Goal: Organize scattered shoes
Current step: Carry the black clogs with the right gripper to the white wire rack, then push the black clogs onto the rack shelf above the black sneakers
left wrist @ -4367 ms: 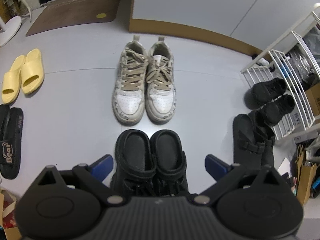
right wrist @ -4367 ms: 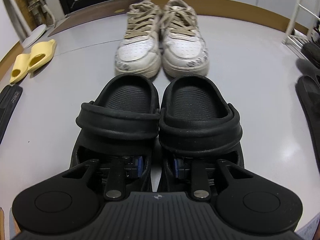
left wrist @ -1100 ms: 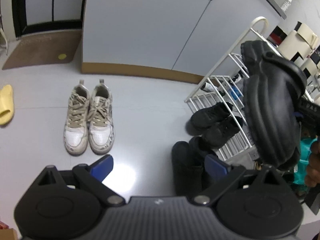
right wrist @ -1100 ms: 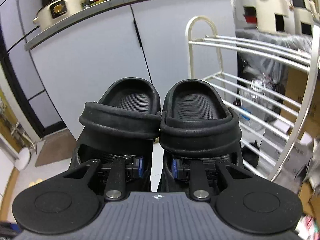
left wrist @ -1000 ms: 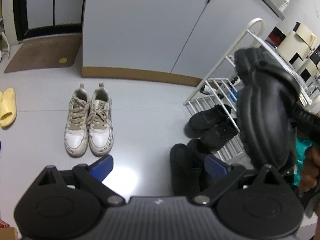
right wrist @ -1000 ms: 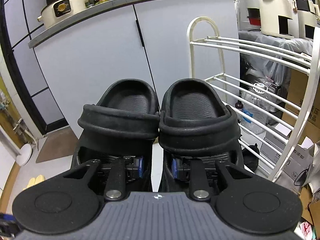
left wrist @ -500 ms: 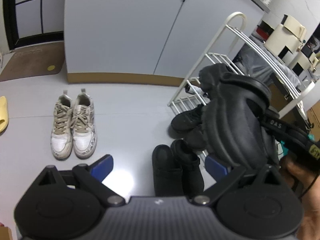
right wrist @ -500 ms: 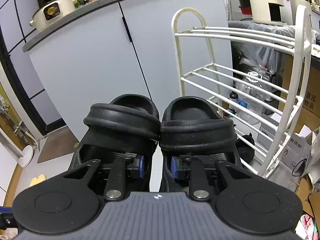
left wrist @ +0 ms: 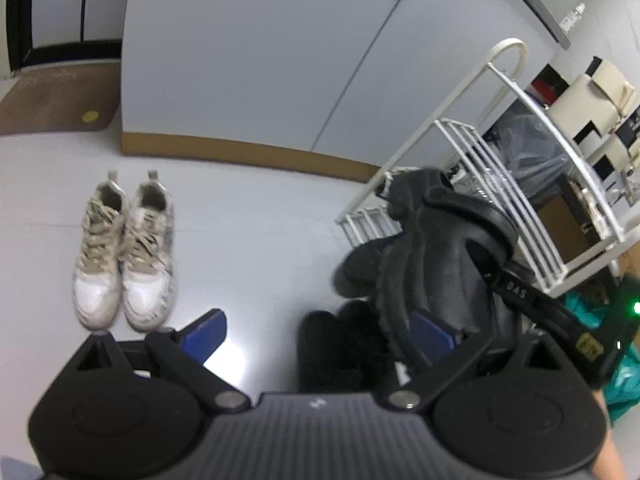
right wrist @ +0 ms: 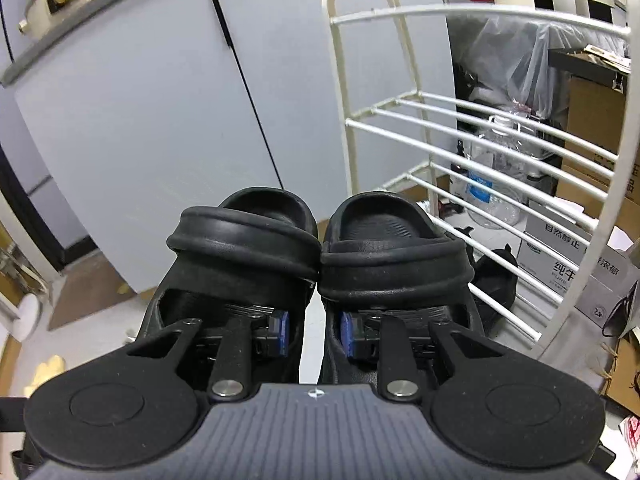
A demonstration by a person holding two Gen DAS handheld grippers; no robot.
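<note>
A pair of black clogs (right wrist: 244,240) hangs in the air side by side, toes pointing away. My right gripper (right wrist: 314,330) is shut on their two inner walls, pinching them together. In front of them and to the right stands the white wire shoe rack (right wrist: 480,148). In the left wrist view the same clogs (left wrist: 436,264) hang at the right, in front of the rack (left wrist: 508,184). My left gripper (left wrist: 316,334) is open with nothing between its blue pads (left wrist: 202,334). White sneakers (left wrist: 124,248) stand paired on the grey floor at the left.
Black shoes (left wrist: 336,352) lie on the floor by the rack's foot, and another dark shoe (left wrist: 360,268) sits at its lowest tier. A grey cabinet (left wrist: 260,60) backs the floor, with a brown doormat (left wrist: 52,100) at far left. Cardboard boxes (right wrist: 592,128) and a water bottle (right wrist: 492,184) sit behind the rack.
My right gripper has come down with the clogs and closer to the rack. The left gripper has moved toward the rack and stays open. The sneakers have not moved.
</note>
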